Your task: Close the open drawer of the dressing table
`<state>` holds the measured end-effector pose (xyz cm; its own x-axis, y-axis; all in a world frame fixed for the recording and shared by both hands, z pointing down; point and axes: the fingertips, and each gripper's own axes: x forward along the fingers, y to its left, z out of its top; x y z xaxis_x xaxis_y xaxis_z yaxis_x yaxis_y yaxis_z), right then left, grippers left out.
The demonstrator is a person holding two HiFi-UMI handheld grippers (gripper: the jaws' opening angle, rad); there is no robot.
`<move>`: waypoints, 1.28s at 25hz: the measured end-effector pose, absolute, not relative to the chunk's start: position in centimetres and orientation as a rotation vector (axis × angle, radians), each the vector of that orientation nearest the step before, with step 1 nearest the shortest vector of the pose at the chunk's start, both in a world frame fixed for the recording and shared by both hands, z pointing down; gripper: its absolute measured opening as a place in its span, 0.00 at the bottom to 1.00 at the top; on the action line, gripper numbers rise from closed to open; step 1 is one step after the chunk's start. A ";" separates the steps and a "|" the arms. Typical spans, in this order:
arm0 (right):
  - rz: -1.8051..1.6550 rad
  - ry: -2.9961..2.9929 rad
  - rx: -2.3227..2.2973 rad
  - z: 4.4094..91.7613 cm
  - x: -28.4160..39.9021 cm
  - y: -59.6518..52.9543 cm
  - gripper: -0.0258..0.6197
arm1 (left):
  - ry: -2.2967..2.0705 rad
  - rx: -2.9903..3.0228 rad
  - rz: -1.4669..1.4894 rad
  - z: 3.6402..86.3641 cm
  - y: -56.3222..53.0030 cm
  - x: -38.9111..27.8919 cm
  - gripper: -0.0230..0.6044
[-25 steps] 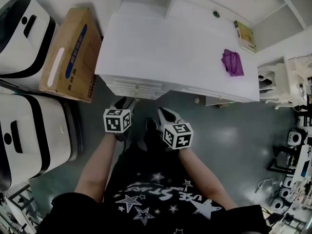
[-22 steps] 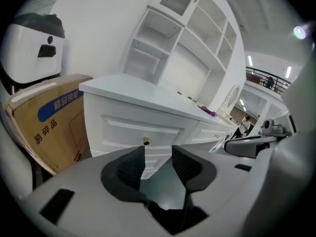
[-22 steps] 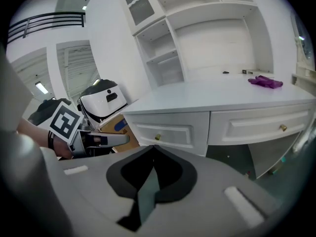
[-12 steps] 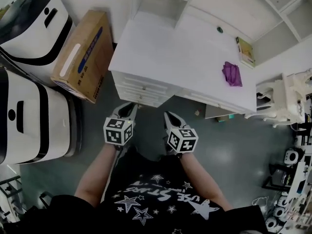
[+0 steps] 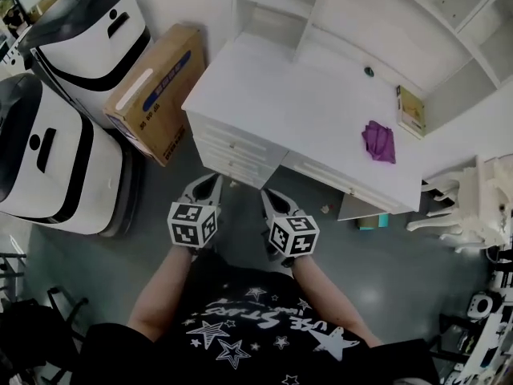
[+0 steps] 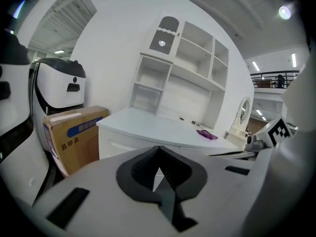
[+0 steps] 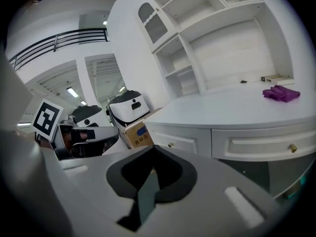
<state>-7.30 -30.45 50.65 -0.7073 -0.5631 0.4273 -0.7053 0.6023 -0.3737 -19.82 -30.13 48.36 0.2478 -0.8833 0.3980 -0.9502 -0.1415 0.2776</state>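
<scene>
Looking down through the head view, I couldn't find a single drawer sticking out. The stack of drawers (image 5: 232, 152) under the front left corner of the desk (image 5: 280, 95) sat flush with its front. The wide centre drawer (image 5: 325, 176) along the front edge looked pushed home too. The right gripper view backed that up: both fronts lined up level with their little knobs, no gap I could spot. So my read was that the closing was basically done. All that was left was maybe a quick check that nothing sat slightly out.

The left hand-held gripper (image 5: 207, 184) hung in the air just short of the front left corner, touching nothing. Its jaws had just been closing and were pressed together with nothing between them. The right hand-held gripper (image 5: 271, 199) sat beside it, also clear of the desk front, with its jaws together and empty as far as its own view showed.

Up top, a purple cloth (image 5: 378, 141) lay toward the right end of the desk, well away from the drawers. A cardboard box (image 5: 156, 91) stood just beside the desk's left end. Neither was in the way. If a drawer was a hair proud, I honestly couldn't tell from these angles.
</scene>
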 end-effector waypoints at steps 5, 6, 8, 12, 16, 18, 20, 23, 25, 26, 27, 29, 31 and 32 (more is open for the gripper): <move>0.730 -2.657 0.882 49.7 -5.3 -28.5 0.04 | -1.774 2.022 0.160 47.2 -26.8 -16.8 0.05; 0.718 -2.681 0.858 49.2 -4.9 -28.2 0.04 | -1.793 2.015 0.157 47.0 -26.1 -16.3 0.05; 0.696 -2.720 0.821 48.2 -3.9 -27.4 0.04 | -1.828 2.002 0.155 46.7 -24.7 -15.2 0.05; 0.721 -2.800 0.752 47.1 -2.1 -25.2 0.04 | -1.912 1.956 0.174 46.0 -21.8 -13.7 0.05; 0.831 -2.795 0.704 48.7 -0.6 -22.3 0.04 | -1.947 1.881 0.194 46.4 -18.6 -12.3 0.05; 0.836 -2.771 0.677 49.6 -0.6 -20.5 0.04 | -1.953 1.856 0.189 46.4 -16.8 -12.0 0.05; 0.812 -2.773 0.629 49.9 -1.0 -18.5 0.04 | -1.957 1.844 0.181 46.3 -14.8 -11.9 0.05; 0.735 -2.779 0.567 50.0 -1.8 -16.4 0.04 | -1.965 1.840 0.158 46.4 -12.8 -12.0 0.05; 0.702 -2.775 0.559 49.9 -2.2 -15.4 0.04 | -1.969 1.847 0.135 46.3 -11.8 -12.2 0.05; 0.689 -2.773 0.563 49.8 -2.3 -14.8 0.04 | -1.968 1.850 0.122 46.3 -11.1 -12.2 0.05; 0.674 -2.771 0.570 49.7 -2.4 -14.2 0.04 | -1.965 1.853 0.106 46.4 -10.4 -12.3 0.05; 0.644 -2.766 0.587 49.4 -2.4 -13.1 0.04 | -1.955 1.858 0.079 46.4 -8.9 -12.4 0.05; 0.628 -2.757 0.620 49.1 -2.4 -12.0 0.04 | -1.944 1.868 0.068 46.4 -7.3 -12.6 0.05; 0.629 -2.752 0.641 49.0 -2.3 -11.4 0.04 | -1.938 1.874 0.065 46.4 -6.4 -12.6 0.05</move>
<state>-2.30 -11.36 49.01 -0.8730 -0.3616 0.3272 -0.4678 0.8105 -0.3525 -12.65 -6.42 46.40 0.0159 -0.9397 0.3415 -0.9606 0.0804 0.2659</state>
